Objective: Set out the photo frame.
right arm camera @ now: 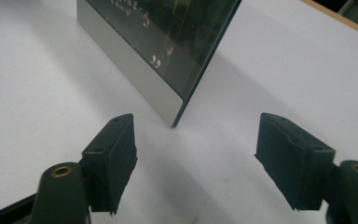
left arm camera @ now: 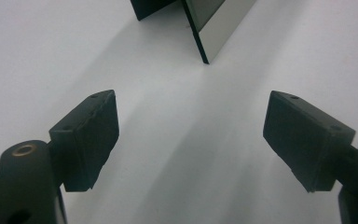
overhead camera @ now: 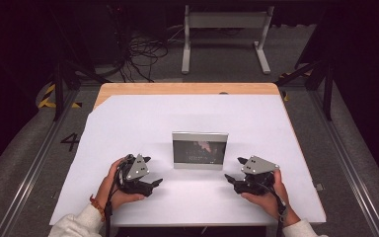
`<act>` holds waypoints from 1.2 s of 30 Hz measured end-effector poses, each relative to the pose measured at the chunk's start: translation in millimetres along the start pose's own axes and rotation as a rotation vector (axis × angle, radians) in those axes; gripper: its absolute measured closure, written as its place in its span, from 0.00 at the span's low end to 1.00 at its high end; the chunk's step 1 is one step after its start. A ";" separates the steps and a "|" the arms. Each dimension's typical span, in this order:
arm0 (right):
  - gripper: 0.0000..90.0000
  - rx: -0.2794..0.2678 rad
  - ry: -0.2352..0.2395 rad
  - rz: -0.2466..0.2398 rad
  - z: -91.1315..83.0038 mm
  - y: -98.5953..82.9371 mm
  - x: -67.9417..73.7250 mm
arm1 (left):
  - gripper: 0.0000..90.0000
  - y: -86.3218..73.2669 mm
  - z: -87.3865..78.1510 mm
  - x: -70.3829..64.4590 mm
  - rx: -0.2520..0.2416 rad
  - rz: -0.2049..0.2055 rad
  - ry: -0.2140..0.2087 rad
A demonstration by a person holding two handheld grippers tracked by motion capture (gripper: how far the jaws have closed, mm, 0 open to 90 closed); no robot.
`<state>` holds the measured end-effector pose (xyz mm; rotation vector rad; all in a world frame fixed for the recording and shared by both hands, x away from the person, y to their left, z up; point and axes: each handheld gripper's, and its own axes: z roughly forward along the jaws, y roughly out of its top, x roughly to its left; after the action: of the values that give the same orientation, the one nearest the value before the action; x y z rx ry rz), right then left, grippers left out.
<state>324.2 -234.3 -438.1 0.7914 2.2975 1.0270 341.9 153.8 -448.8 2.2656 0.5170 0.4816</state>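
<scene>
On the white sheet [overhead camera: 128, 123], upright picture frame [overhead camera: 200, 150].

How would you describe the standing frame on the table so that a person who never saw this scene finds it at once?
Look at the wooden table covered by a white sheet. Near the sheet's middle, between the left gripper and the right gripper, stands the picture frame. It is the one upright thing there: a flat rectangular panel with a silver border and a dark glossy picture.

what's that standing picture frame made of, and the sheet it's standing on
The picture frame looks like brushed silver metal or metal-look plastic with a glossy glass or acrylic front, since it reflects. The white sheet looks like matte paper or thin card: flat, no shine.
</scene>
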 end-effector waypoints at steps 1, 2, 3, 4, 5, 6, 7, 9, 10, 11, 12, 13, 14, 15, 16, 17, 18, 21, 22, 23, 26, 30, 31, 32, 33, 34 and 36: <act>0.29 0.004 0.001 -0.003 0.0 -0.9 -0.1 | 0.20 -1.3 -0.8 -0.7 0.004 0.003 0.008; 0.28 0.009 0.008 0.004 -0.4 -2.2 0.2 | 0.19 -2.8 -1.4 -0.9 0.006 0.008 0.007; 0.27 0.010 0.013 0.005 -1.0 -3.2 0.3 | 0.19 -4.6 -2.0 -0.9 0.005 0.006 0.007; 0.26 0.012 0.014 0.006 -1.7 -4.1 0.7 | 0.18 -6.4 -2.7 -0.4 0.004 0.003 0.008; 0.26 0.015 0.014 0.002 -2.5 -5.0 1.1 | 0.18 -8.3 -3.5 -0.2 0.006 -0.007 0.004; 0.25 0.016 0.011 -0.005 -3.1 -5.8 1.6 | 0.17 -9.5 -4.2 0.2 0.007 -0.009 0.004; 0.25 0.020 0.009 -0.009 -3.7 -6.3 2.0 | 0.17 -12.2 -5.9 0.5 0.004 -0.015 0.002; 0.24 0.023 0.002 -0.021 -5.3 -8.4 3.1 | 0.16 -15.7 -8.9 0.7 0.001 -0.019 -0.004; 0.23 0.025 0.001 -0.023 -6.0 -9.3 3.5 | 0.16 -17.1 -10.6 0.5 0.001 -0.022 -0.003; 0.23 0.027 0.004 -0.022 -6.7 -10.4 4.0 | 0.15 -18.5 -11.8 0.0 -0.001 -0.026 -0.005; 0.23 0.027 0.004 -0.022 -6.7 -10.4 4.0 | 0.15 -18.5 -11.8 0.0 -0.001 -0.026 -0.005; 0.23 0.027 0.002 -0.025 -7.3 -11.6 4.3 | 0.15 -20.2 -13.2 -0.2 -0.003 -0.027 -0.003; 0.22 0.028 0.000 -0.026 -8.3 -13.1 4.8 | 0.15 -22.0 -14.8 -0.7 -0.005 -0.031 -0.009; 0.22 0.027 -0.002 -0.028 -9.5 -14.6 5.1 | 0.14 -23.8 -16.7 -0.8 -0.007 -0.027 -0.010; 0.22 0.027 -0.007 -0.028 -10.9 -16.2 5.7 | 0.14 -25.1 -17.6 -1.6 -0.008 -0.034 -0.015; 0.22 0.028 -0.010 -0.029 -11.7 -17.2 5.8 | 0.13 -26.3 -18.7 -1.6 -0.007 -0.031 -0.013; 0.22 0.028 -0.010 -0.029 -11.7 -17.2 5.8 | 0.13 -26.3 -18.7 -1.6 -0.007 -0.031 -0.013; 0.21 0.033 -0.016 -0.031 -13.7 -21.2 5.4 | 0.13 -29.2 -21.9 -3.2 -0.005 -0.034 0.005; 0.21 0.032 -0.013 -0.029 -14.2 -22.1 5.6 | 0.13 -30.5 -23.5 -3.8 -0.010 -0.039 0.003; 0.21 0.031 -0.013 -0.028 -14.6 -23.7 5.8 | 0.13 -31.6 -24.8 -4.5 -0.012 -0.045 -0.001; 0.20 0.042 -0.020 -0.035 -15.3 -26.9 5.8 | 0.12 -35.3 -27.7 -5.1 -0.014 -0.051 -0.007; 0.18 0.046 -0.011 -0.025 -16.1 -31.0 5.9 | 0.11 -40.0 -30.9 -6.0 -0.012 -0.060 -0.001; 0.18 0.044 -0.005 -0.025 -16.4 -31.9 5.8 | 0.10 -41.0 -32.4 -6.4 -0.010 -0.061 0.008; 0.18 0.043 -0.002 -0.026 -16.9 -32.9 5.9 | 0.10 -42.0 -34.7 -6.9 -0.011 -0.060 0.017; 0.17 0.043 -0.003 -0.025 -17.3 -33.7 6.1 | 0.10 -43.3 -38.3 -7.4 -0.023 -0.065 0.022; 0.17 0.039 -0.002 -0.024 -18.0 -34.5 5.9 | 0.10 -44.7 -41.1 -7.7 -0.034 -0.077 0.019; 0.17 0.038 -0.005 -0.019 -18.8 -35.5 6.0 | 0.10 -48.0 -44.9 -6.3 -0.053 -0.095 0.013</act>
<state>297.3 -258.9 -455.9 0.7852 2.3223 0.9750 304.4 207.7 -456.3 2.1779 0.6087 0.4575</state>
